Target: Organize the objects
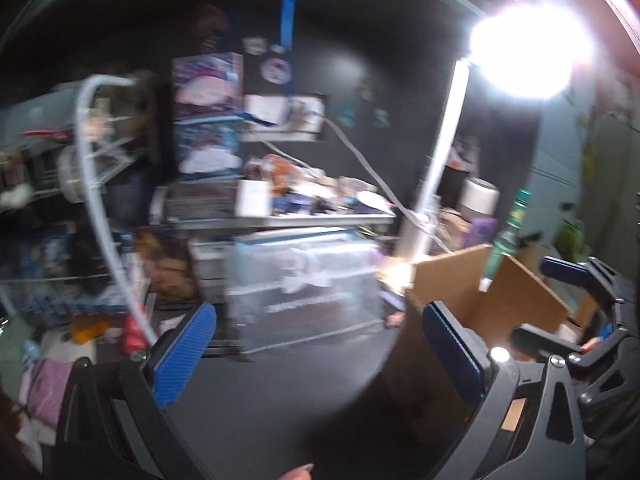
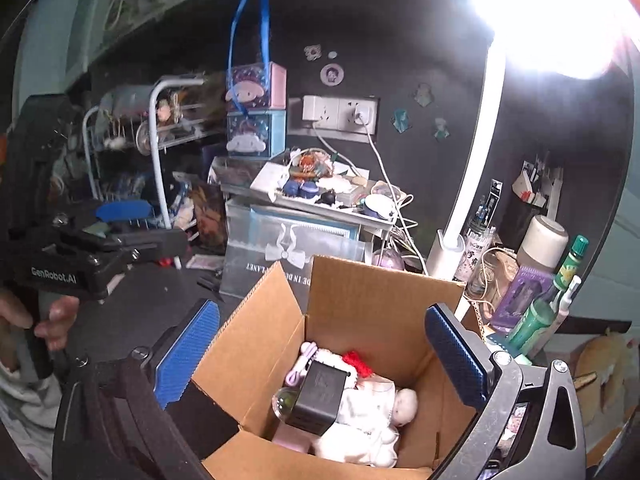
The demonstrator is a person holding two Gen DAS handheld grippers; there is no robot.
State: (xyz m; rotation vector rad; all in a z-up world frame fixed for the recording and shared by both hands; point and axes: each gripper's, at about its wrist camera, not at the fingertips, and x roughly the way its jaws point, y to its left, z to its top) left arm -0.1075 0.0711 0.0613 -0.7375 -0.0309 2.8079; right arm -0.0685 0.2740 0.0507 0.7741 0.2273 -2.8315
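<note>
The right gripper (image 2: pixel 322 354) has its blue fingers (image 2: pixel 188 352) wide apart and holds nothing. It hangs over an open box (image 2: pixel 360 292). Down in the box, at about 6 o'clock in the right view, a black charger (image 2: pixel 318 398) lies on a white plush toy (image 2: pixel 372 416), with a bit of red (image 2: pixel 357 360) and a pink cord (image 2: pixel 298 370) beside it. At 3 o'clock, just beside the box, stands a green bottle (image 2: pixel 540 316). At 12 o'clock, behind the box, a clear case (image 2: pixel 288 248) sits under a messy tray (image 2: pixel 320 200). At 9 o'clock a hand (image 2: pixel 44 320) grips the other tool. The left gripper (image 1: pixel 320 344) is also spread wide and holds nothing. It hangs over the dark desk (image 1: pixel 280 400), with the box (image 1: pixel 480 292) at 3 o'clock. That view is blurry. A bright lamp (image 1: pixel 524 48) glares at 1 o'clock.
</note>
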